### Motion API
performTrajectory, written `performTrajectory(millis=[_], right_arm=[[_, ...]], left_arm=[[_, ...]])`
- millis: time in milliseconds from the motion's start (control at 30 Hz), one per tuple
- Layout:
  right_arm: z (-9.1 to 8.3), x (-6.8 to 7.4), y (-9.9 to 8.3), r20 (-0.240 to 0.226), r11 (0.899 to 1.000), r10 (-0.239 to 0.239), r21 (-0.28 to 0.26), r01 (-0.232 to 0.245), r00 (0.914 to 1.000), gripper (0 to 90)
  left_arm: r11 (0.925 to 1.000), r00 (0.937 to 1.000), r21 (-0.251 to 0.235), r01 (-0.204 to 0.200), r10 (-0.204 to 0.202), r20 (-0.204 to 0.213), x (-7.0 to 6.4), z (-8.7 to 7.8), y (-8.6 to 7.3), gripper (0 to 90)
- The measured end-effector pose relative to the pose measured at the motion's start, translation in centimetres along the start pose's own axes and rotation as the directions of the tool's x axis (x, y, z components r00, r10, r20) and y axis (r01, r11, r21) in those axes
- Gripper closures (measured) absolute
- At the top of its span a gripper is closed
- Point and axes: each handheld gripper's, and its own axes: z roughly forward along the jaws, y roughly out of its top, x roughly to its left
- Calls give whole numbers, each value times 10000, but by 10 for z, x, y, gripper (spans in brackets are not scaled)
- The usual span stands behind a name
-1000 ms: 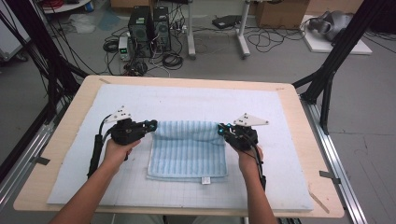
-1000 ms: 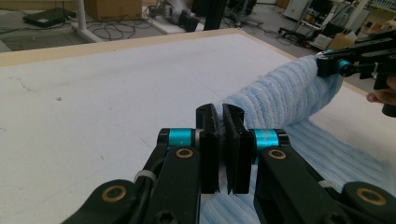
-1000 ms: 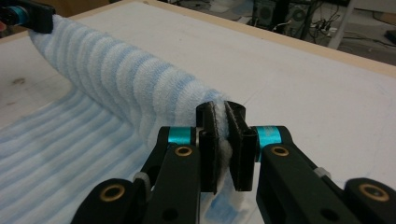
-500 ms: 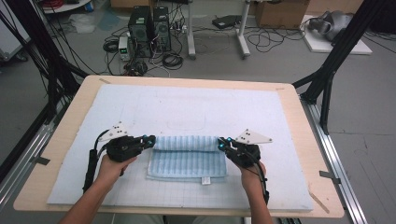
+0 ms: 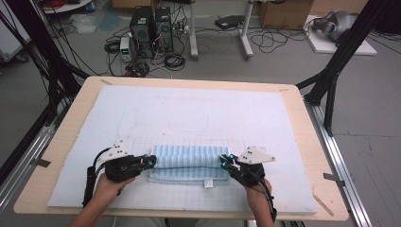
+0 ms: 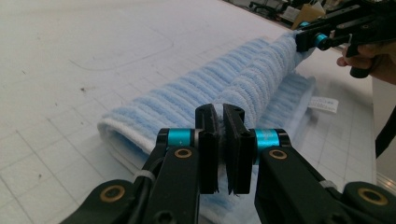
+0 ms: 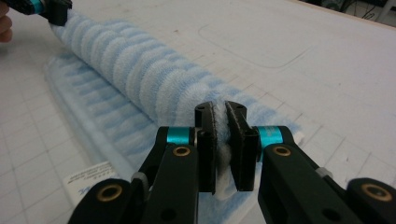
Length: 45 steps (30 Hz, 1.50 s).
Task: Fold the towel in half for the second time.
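Close to my edge of the table, at about six o'clock, I hold the light blue striped terry towel point(image 5: 188, 163) by both ends of a folded-over edge. My left gripper point(image 5: 150, 161) has its black jaws pinched tight on the towel's left corner, at roughly nine o'clock from the cloth's middle; in the left gripper view point(image 6: 220, 140) only a thin sliver of blue pile shows between the pads. My right gripper point(image 5: 223, 161) is clamped the same way on the right corner at three o'clock, with a tuft of white and blue loops squeezed between its jaws point(image 7: 222, 140). Between the two grippers the lifted layer makes a rounded roll running straight across, resting on the flat lower layer of the same towel. A small white care label point(image 5: 207, 183) sticks out from the towel's near hem, toward six o'clock. Underneath lies the pale blue padded mat with faint grid lines point(image 5: 198, 113), stretching toward twelve o'clock across the light wooden tabletop point(image 5: 302, 123). Beyond the far edge, black computer towers point(image 5: 151, 26) stand on the grey floor among tangled cables.
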Motion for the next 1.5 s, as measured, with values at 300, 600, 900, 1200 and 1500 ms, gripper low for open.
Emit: performTrajectory(millis=[300,600,900,1200,1500], right_arm=[[-16,5,-15,158,9991,375,202,-378,9992,627],[-32,0,3,894,9908,1120,-864,-1043,9897,580],[9,17,-17,1193,9823,-301,1874,73,9924,633],[-22,6,-18,1706,9959,899,-76,-900,9812,395],[-47,-18,-22,2808,9953,967,-224,-943,9549,178]], left_arm=[[9949,9949,-48,1010,-1010,-31,0,-10,-3,489],[9840,9839,-873,1550,-1617,-759,13,-12,4,536],[9875,9801,-95,1574,-1574,-1211,14,4,-1,649],[9936,9854,-833,758,-874,-1460,17,-8,1,494],[9778,9633,-1968,722,-1195,-2405,29,-32,4,153]])
